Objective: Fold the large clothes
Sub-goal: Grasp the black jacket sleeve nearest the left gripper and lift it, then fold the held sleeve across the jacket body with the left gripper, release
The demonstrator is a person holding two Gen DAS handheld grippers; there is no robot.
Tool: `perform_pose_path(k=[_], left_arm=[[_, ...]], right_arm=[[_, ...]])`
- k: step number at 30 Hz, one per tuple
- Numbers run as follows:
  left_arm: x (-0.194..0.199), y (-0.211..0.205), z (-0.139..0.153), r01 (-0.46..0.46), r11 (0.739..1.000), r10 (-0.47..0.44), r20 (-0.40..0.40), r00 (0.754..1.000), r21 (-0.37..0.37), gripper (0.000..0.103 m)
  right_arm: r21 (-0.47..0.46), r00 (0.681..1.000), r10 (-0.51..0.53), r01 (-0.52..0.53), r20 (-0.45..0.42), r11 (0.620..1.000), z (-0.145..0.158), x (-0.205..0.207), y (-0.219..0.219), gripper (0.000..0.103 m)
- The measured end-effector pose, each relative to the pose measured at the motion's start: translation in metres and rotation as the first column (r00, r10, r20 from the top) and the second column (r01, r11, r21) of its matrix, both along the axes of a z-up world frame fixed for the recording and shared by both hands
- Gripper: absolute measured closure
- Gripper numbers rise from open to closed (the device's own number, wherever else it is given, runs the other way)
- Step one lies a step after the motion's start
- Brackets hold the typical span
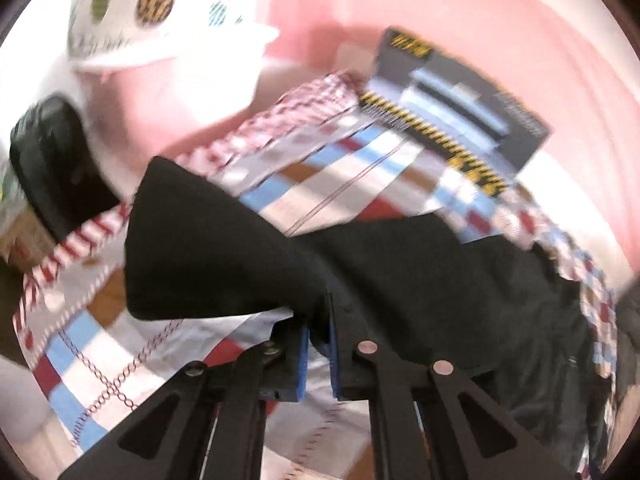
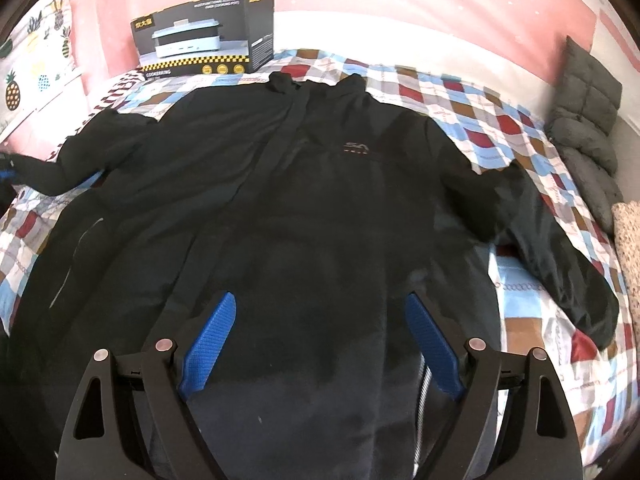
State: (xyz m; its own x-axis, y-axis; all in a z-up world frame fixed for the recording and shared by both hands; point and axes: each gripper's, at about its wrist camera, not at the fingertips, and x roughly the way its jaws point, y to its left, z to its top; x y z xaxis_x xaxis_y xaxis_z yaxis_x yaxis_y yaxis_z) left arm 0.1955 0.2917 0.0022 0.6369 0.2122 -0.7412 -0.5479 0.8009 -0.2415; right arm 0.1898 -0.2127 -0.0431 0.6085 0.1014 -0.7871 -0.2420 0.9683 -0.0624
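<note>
A large black jacket point(image 2: 312, 184) lies spread front-up on a checked bedspread point(image 2: 480, 112), collar toward the far wall, both sleeves stretched out. My right gripper point(image 2: 320, 340) is open and empty, hovering over the jacket's lower front, its blue pads point(image 2: 212, 340) wide apart. My left gripper point(image 1: 318, 344) is shut on a black sleeve point(image 1: 208, 248) of the jacket and holds it lifted above the bedspread point(image 1: 120, 360); this view is motion-blurred. The left gripper's blue pad also shows at the far left of the right wrist view point(image 2: 6, 174), by the sleeve end.
A black appliance box point(image 2: 208, 36) stands at the head of the bed against the pink wall; it also shows in the left wrist view point(image 1: 460, 100). A pineapple-print pillow point(image 2: 28, 52) lies far left. A grey cushion point(image 2: 584, 128) sits at the right bed edge.
</note>
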Motion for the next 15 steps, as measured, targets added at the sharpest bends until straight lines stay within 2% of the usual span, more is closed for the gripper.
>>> perform_pose_path(k=[3,6,8,10,15], left_arm=[[0.009,-0.026,0.045,0.077,0.995,-0.080,0.067,0.995,0.057,0.095],[0.024,-0.057,0.084,0.160,0.981,-0.173,0.118,0.978,0.113,0.095],[0.036,-0.084,0.107,0.224,0.963,-0.246,0.148,0.958,0.150,0.095],[0.047,-0.114,0.127,0.292,0.939,-0.323,0.172,0.931,0.182,0.095],[0.083,-0.190,0.147,0.446,0.870,-0.485,0.193,0.853,0.211,0.095]], right_arm=[[0.026,1.000,-0.023,0.023,0.005,0.999,0.003,-0.005,-0.010,0.016],[0.059,0.999,-0.041,0.040,0.004,0.997,0.004,-0.008,-0.020,0.016],[0.082,0.998,-0.058,0.057,0.005,0.995,0.006,-0.010,-0.029,0.017],[0.112,0.997,-0.076,0.076,0.003,0.991,0.006,-0.011,-0.039,0.022],[0.166,0.991,-0.132,0.132,-0.013,0.977,0.001,-0.012,-0.065,0.022]])
